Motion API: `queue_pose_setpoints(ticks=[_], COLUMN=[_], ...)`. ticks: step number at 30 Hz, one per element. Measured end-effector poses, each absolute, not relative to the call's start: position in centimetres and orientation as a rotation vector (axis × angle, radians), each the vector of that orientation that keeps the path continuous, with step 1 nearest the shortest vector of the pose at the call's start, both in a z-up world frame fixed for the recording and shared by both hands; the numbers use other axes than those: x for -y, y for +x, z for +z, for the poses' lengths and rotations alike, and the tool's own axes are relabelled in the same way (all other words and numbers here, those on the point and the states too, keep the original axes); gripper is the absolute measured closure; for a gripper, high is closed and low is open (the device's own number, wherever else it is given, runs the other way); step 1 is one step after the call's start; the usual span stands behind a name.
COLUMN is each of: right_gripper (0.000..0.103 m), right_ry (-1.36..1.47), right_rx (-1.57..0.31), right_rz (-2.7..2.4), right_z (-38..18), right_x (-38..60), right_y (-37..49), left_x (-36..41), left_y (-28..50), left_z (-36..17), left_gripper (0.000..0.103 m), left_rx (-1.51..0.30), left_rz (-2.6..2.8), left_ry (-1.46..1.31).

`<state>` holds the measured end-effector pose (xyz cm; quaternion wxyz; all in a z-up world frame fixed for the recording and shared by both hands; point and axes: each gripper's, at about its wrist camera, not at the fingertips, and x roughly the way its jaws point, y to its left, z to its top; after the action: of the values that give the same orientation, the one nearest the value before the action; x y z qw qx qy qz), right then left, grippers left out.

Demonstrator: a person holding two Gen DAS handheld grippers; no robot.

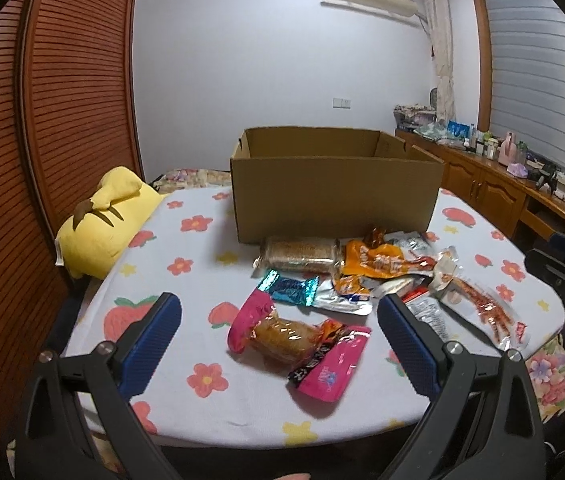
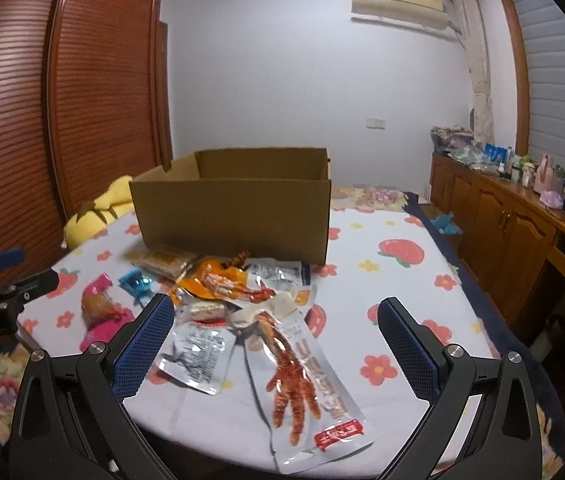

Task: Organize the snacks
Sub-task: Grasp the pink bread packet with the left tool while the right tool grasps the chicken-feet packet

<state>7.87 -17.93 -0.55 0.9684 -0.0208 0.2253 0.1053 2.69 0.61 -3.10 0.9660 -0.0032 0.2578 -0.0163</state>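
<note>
An open cardboard box (image 1: 334, 196) stands at the back of the flowered table; it also shows in the right wrist view (image 2: 234, 216). Several snack packs lie in front of it: a pink-wrapped cake (image 1: 282, 336), a teal wrapper (image 1: 290, 288), a clear biscuit pack (image 1: 302, 256), an orange pouch (image 1: 374, 260), and a clear chicken-feet pack (image 2: 302, 384). My left gripper (image 1: 278, 320) is open and empty above the pink-wrapped cake. My right gripper (image 2: 276, 324) is open and empty above the chicken-feet pack and a silver sachet (image 2: 198, 356).
A yellow plush pillow (image 1: 102, 220) lies at the table's left edge beside a brown louvred wardrobe (image 1: 42, 140). A wooden sideboard (image 1: 494, 188) cluttered with bottles runs along the right wall. The flowered cloth (image 1: 202, 380) ends at the near table edge.
</note>
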Motion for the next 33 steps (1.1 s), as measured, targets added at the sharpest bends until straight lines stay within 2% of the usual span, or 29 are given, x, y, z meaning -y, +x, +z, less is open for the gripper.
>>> queue_pose_setpoints(ticks=[9, 13, 18, 28, 33], right_gripper=[0.003, 0.005, 0.006, 0.006, 0.006], right_ry=[-0.086, -0.081, -0.090, -0.090, -0.093], right_rx=[-0.556, -0.610, -0.644, -0.668, -0.666], right_rz=[0.255, 0.283, 0.290, 0.295, 0.296], right_z=[-2.6, -3.8, -4.6, -5.3, -5.3], right_x=[18.4, 18.7, 18.9, 18.9, 18.9], right_y=[9.9, 10.6, 11.0, 11.2, 11.2], left_x=[-1.9, -2.3, -2.9, -3.4, -2.8], left_y=[6.1, 7.4, 9.1, 10.9, 12.1], left_z=[-6.3, -7.5, -8.6, -9.4, -9.1], left_gripper=[0.003, 0.008, 0.009, 0.024, 0.025], left_rx=[-0.660, -0.727, -0.805, -0.863, -0.875], left_rz=[-0.043, -0.064, -0.107, -0.129, -0.144], left_ry=[-0.046, -0.095, -0.178, -0.255, -0.227])
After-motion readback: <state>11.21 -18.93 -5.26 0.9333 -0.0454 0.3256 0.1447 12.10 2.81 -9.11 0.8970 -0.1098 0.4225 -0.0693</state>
